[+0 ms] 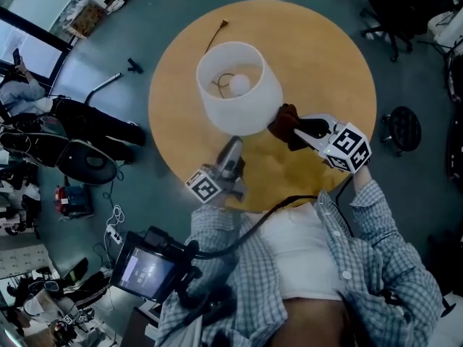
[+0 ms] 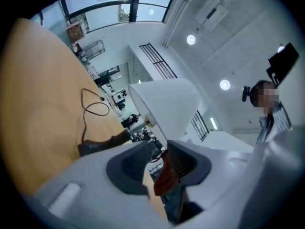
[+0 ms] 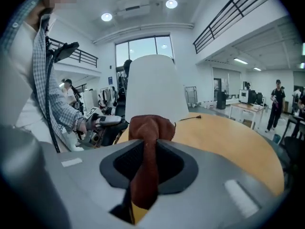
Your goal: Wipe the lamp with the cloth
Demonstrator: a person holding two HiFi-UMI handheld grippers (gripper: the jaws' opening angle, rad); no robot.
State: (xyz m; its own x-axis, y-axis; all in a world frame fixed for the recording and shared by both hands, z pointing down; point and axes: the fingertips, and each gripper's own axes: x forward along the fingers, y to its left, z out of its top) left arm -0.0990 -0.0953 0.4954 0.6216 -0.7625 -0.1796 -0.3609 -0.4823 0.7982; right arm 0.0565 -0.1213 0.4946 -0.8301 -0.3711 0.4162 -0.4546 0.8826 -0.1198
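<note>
Okay, cloth [image 1: 284, 123] just beside the lamp [image 1: 239, 85]
Right claw [image 1: 299, 130] clamped on it, left claw [image 1: 234, 144] apart, low by the lamp on the tabletop [image 1: 325, 63]. I'd press lightly and brace it against tipping.

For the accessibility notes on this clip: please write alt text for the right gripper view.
The right gripper clamps a brown cloth, its bunched end just in front of a white lampshade on a round wooden table. At the left, the left gripper points toward it.
</note>
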